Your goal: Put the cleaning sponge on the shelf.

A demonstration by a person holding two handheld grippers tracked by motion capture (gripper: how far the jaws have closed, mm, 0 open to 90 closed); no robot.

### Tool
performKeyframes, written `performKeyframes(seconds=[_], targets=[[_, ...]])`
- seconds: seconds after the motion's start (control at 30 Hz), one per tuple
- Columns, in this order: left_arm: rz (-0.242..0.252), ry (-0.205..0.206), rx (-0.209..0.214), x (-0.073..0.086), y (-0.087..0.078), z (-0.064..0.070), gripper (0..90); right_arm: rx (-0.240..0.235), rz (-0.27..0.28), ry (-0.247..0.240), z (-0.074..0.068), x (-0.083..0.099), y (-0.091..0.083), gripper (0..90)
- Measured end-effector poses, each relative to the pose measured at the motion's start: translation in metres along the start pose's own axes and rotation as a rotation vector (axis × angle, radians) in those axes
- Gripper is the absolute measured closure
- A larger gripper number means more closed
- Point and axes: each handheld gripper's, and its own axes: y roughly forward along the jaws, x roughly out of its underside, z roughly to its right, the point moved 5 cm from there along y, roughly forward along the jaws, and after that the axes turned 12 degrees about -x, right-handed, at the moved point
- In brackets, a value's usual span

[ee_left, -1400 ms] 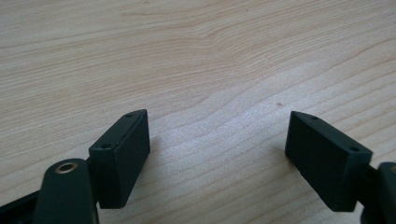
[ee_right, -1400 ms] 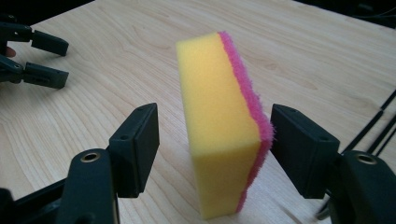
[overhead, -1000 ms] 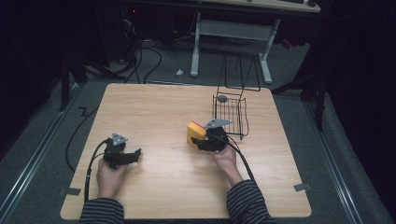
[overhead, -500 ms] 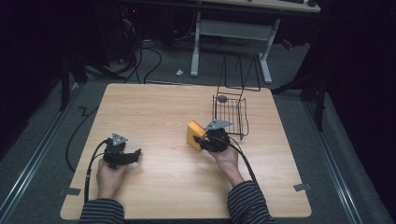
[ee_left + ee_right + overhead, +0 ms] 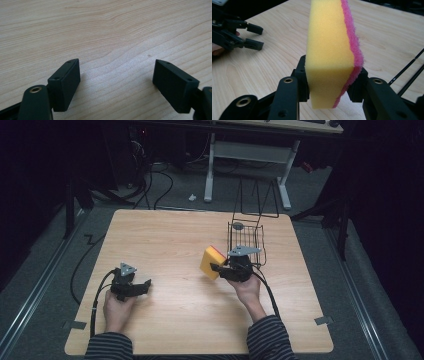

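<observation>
The right gripper [image 5: 218,268] clamps a sponge [image 5: 212,262] between its jaws; in the right gripper view the sponge [image 5: 332,50] stands on edge, yellow foam on one side and a pink scouring layer on the other, and both jaws press its lower part. In the high view the sponge is held above the worktop [image 5: 170,240], a little right of its middle and about halfway between the far and near edges. Just right of it, touching or nearly touching the gripper's body, stands a wire basket [image 5: 246,242], which runs back toward the far right corner. A small dark round thing [image 5: 238,226] lies at the basket's far end; what it is cannot be told.

The left gripper [image 5: 145,285] rests low near the near left corner, well apart from the sponge. Its jaws stand wide apart with nothing between them; the left gripper view shows bare wood grain in the gap [image 5: 116,82].

Between the two grippers the worktop lies bare, and so does the whole far left quarter up to the far edge. The strip along the near edge is bare too, apart from the person's forearms crossing it. On the right, only a narrow band of wood lies between the basket and the right edge.
</observation>
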Motion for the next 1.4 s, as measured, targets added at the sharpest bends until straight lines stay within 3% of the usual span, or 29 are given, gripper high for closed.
performKeyframes(seconds=[0.33,0.63,0.9,1.07,1.4], targets=[[0.0,0.001,0.0,0.0,0.0,0.0,22.6,0.019,0.029,-0.004,0.002,-0.005,-0.025,61.6],[0.0,0.0,-0.001,0.0,0.0,0.0,22.6,0.089,0.068,0.0,0.014,-0.005,-0.058,61.5],[0.0,0.0,-0.001,0.0,0.0,0.0,22.6,0.139,0.084,0.005,0.024,-0.004,-0.075,61.5],[0.0,0.0,-0.001,0.0,0.0,0.0,22.6,0.234,0.095,-0.004,0.036,-0.008,-0.087,61.3],[-0.002,0.001,0.001,0.0,0.0,0.0,22.6,0.346,0.088,0.029,0.064,-0.005,-0.092,61.4]])
